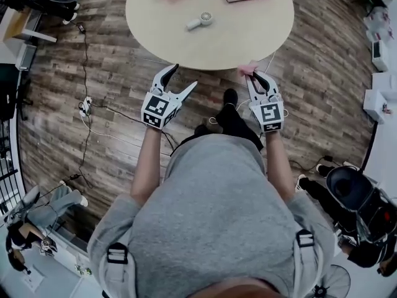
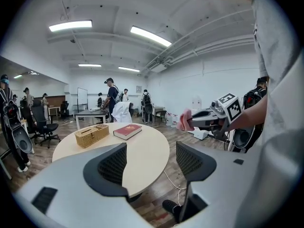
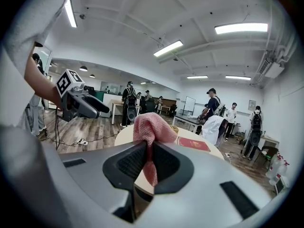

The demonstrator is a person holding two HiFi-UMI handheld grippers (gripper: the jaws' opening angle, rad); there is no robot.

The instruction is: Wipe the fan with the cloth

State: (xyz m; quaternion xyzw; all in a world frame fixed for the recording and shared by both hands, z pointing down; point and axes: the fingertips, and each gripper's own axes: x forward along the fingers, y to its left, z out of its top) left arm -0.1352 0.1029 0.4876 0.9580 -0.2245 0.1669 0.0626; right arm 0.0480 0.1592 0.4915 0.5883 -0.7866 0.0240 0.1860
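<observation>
Cloth (image 3: 151, 127) hangs pinched in the right gripper (image 1: 257, 82); the left gripper (image 1: 184, 77) gapes empty. Next, reach the fan (image 1: 200, 21) on the table (image 1: 248, 39).

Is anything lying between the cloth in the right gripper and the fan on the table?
Nothing visible. The right gripper holds the pink cloth at the near edge of the table; only bare tabletop separates it from the white handheld fan.
</observation>
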